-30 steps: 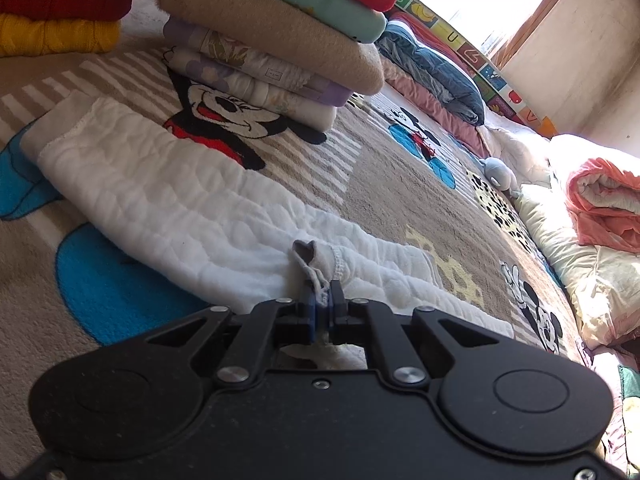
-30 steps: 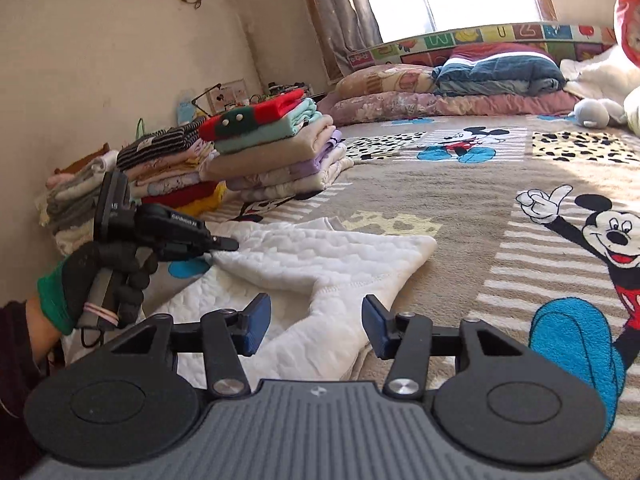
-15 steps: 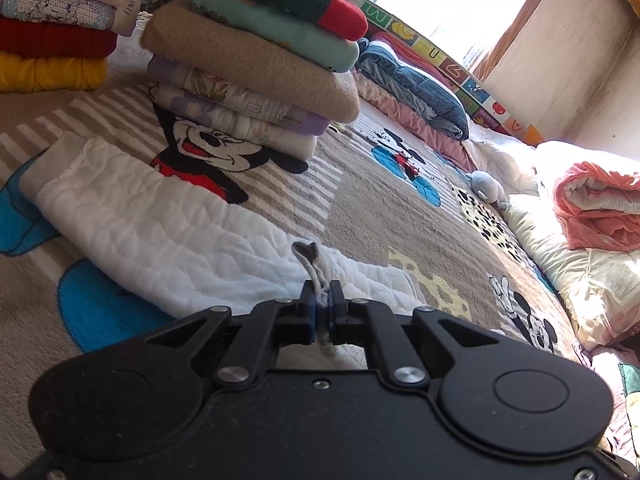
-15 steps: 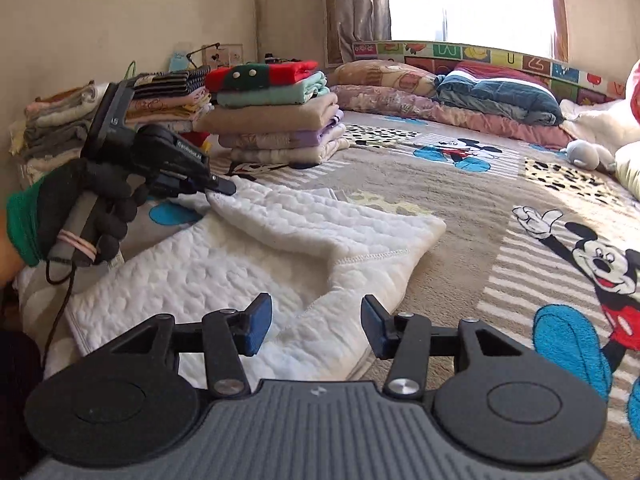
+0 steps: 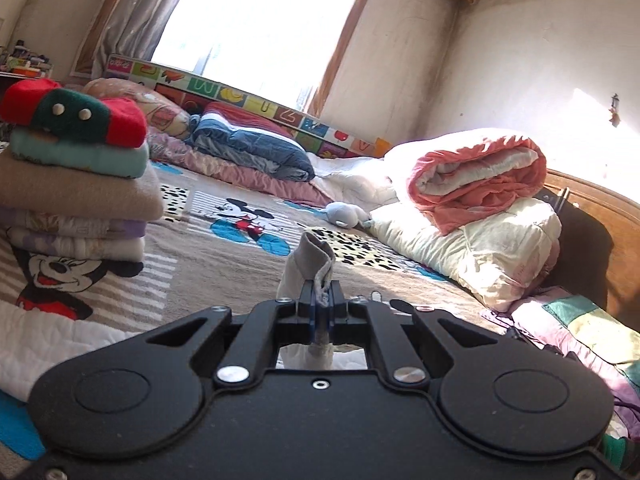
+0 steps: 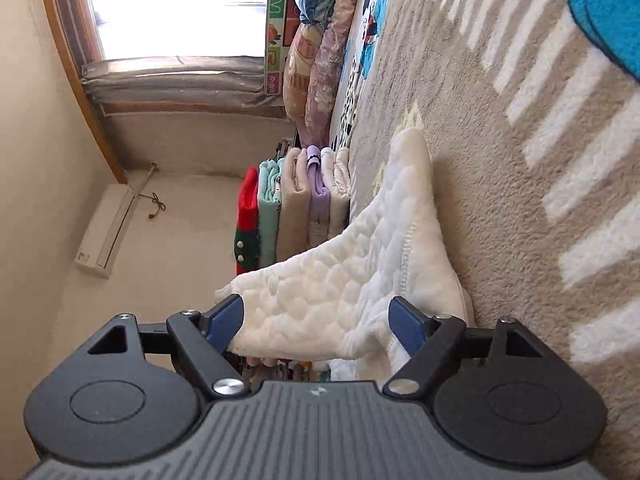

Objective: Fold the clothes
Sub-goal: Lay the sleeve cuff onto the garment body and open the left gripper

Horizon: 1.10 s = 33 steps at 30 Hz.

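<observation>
Bright window (image 5: pixel 256 20) with grey curtains (image 5: pixel 124 12), sun blasting in on cream walls (image 5: pixel 520 60). Wooden headboard (image 5: pixel 592 216) on the right, AC unit (image 6: pixel 106 230) up high, cartoon-mouse blanket (image 5: pixel 224 248) across the bed.

The right gripper (image 6: pixel 316 318), rolled sideways with fingers spread, straddles a lifted fold of the white quilted garment (image 6: pixel 344 280) above the patterned blanket (image 6: pixel 520 184).

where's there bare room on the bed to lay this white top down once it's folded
The open stretch is the blanket between the stack of folded clothes on the left and the rolled quilts on the right, short of the pillows under the window. The left side is crowded by the stack. The left tongs grip the white top.
</observation>
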Each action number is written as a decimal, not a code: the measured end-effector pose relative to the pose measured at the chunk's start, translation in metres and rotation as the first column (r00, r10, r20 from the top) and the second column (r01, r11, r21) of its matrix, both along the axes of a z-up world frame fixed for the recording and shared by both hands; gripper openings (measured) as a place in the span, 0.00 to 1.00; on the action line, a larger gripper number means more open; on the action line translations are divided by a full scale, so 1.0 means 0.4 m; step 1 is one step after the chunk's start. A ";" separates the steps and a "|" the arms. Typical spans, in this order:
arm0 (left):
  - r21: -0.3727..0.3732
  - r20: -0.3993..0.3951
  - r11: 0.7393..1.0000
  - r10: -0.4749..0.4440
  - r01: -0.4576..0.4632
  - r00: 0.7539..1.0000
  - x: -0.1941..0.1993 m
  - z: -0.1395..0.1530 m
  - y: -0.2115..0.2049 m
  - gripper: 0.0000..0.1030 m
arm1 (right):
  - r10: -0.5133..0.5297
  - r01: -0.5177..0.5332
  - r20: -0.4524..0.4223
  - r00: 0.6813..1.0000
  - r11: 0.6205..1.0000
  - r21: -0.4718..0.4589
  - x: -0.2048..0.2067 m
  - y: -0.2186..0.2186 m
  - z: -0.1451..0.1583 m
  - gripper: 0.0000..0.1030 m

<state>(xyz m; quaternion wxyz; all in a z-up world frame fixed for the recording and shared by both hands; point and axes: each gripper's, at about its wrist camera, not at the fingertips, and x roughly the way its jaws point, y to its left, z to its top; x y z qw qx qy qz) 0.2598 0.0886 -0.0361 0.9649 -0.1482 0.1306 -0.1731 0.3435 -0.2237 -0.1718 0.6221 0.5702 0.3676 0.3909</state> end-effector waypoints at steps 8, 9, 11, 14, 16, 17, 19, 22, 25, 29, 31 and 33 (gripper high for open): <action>0.141 0.042 0.942 -0.313 0.305 0.949 -0.034 -0.022 -0.134 0.03 | -0.065 0.066 -0.031 0.997 0.997 0.045 0.007 -0.003 -0.009 0.79; 0.160 0.039 0.927 -0.350 0.340 0.936 -0.039 -0.028 -0.150 0.03 | -0.071 0.073 -0.037 0.997 0.996 0.050 0.012 -0.007 -0.011 0.79; 0.203 0.023 0.895 -0.409 0.396 0.912 -0.048 -0.042 -0.177 0.03 | -0.082 0.086 -0.051 0.995 0.994 0.067 0.021 -0.013 -0.018 0.79; 0.266 -0.010 0.855 -0.460 0.446 0.888 -0.060 -0.066 -0.206 0.03 | -0.099 0.106 -0.075 0.992 0.989 0.101 0.030 -0.022 -0.030 0.79; 0.285 -0.033 0.837 -0.479 0.467 0.877 -0.060 -0.073 -0.208 0.03 | -0.108 0.117 -0.080 0.991 0.987 0.114 0.035 -0.032 -0.034 0.80; 0.305 -0.044 0.819 -0.497 0.485 0.867 -0.066 -0.076 -0.206 0.03 | -0.111 0.120 -0.077 0.991 0.986 0.114 0.038 -0.037 -0.034 0.80; 0.323 -0.067 0.796 -0.520 0.512 0.851 -0.076 -0.082 -0.198 0.03 | -0.120 0.127 -0.068 0.990 0.986 0.111 0.042 -0.045 -0.032 0.80; 0.338 -0.101 0.763 -0.553 0.551 0.827 -0.091 -0.088 -0.195 0.03 | -0.123 0.129 -0.061 0.990 0.986 0.105 0.046 -0.048 -0.033 0.81; 0.362 -0.129 0.725 -0.584 0.586 0.802 -0.107 -0.091 -0.208 0.03 | -0.117 0.120 -0.041 0.992 0.989 0.082 0.054 -0.042 -0.027 0.81; 0.381 -0.166 0.700 -0.591 0.604 0.789 -0.124 -0.107 -0.211 0.03 | -0.124 0.125 -0.026 0.992 0.990 0.066 0.069 -0.036 -0.023 0.81; 0.383 -0.186 0.690 -0.593 0.614 0.783 -0.129 -0.120 -0.208 0.03 | -0.127 0.128 -0.018 0.992 0.990 0.057 0.077 -0.033 -0.020 0.81; 0.388 -0.201 0.674 -0.604 0.629 0.771 -0.133 -0.128 -0.207 0.03 | -0.133 0.133 -0.009 0.991 0.990 0.045 0.087 -0.034 -0.015 0.81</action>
